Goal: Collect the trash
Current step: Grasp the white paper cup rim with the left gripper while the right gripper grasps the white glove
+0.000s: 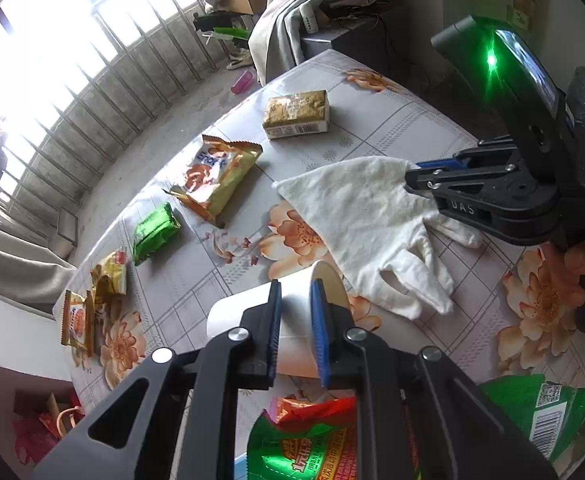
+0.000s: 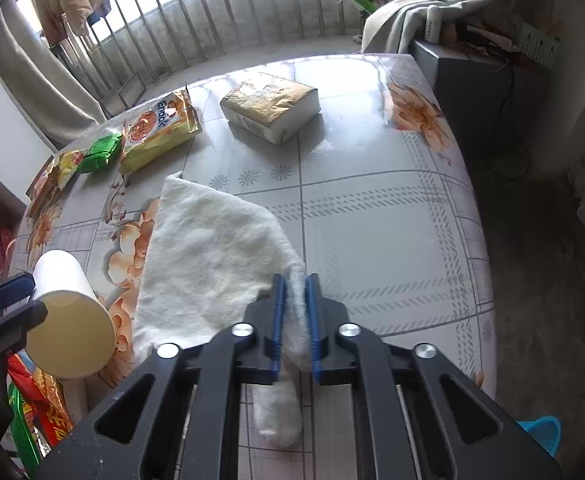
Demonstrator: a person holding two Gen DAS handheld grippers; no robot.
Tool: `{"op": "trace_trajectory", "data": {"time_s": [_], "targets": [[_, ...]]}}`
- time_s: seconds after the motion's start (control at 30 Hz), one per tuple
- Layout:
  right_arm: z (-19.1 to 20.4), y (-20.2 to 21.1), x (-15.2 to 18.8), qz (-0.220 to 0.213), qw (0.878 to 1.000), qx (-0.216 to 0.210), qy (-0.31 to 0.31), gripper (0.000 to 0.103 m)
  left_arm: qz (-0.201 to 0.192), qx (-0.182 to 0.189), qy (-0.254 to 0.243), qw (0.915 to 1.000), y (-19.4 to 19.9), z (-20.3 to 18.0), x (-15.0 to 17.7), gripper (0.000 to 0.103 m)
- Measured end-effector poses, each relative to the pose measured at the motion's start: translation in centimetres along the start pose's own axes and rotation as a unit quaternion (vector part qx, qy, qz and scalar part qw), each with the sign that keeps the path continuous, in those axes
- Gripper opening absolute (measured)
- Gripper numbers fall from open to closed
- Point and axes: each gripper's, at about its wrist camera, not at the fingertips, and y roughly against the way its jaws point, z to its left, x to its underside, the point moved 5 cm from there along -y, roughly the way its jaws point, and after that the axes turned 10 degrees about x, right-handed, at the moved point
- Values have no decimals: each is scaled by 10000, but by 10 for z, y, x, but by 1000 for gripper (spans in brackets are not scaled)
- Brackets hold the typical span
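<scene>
Left wrist view: left gripper (image 1: 296,322) pinching one white paper cup (image 1: 288,320) lying sideways above the desk (image 1: 392,128) near edge, five snack packets trailing along the left edge, two green wrappers cut off below; right wrist view: right gripper (image 2: 292,316) clamping one white glove (image 2: 208,256), fingertips hidden beneath.

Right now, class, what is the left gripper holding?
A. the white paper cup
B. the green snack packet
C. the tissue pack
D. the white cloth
A: the left gripper has its two blue pads closed on the wall of the white paper cup, which lies on its side, while the right gripper holds the white cloth.
</scene>
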Motion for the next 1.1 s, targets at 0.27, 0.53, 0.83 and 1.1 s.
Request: {"op": "trace_trajectory", "data": {"time_s": [0.27, 0.53, 0.83, 1.1], "targets": [[-3, 11, -7, -184, 9995, -216, -172, 1, -312, -169, 238, 9991, 12, 22, -6, 5], [-12, 36, -21, -385, 9956, -661, -537, 1, -656, -141, 658, 9956, 31, 43, -11, 3], [-22, 74, -29, -725, 9916, -830, -685, 1, -1038, -75, 835, 9911, 61, 41, -19, 3], [-38, 117, -25, -1049, 9879, -880, -725, 1, -1379, 168, 968, 9856, 100, 19, -20, 3]]}}
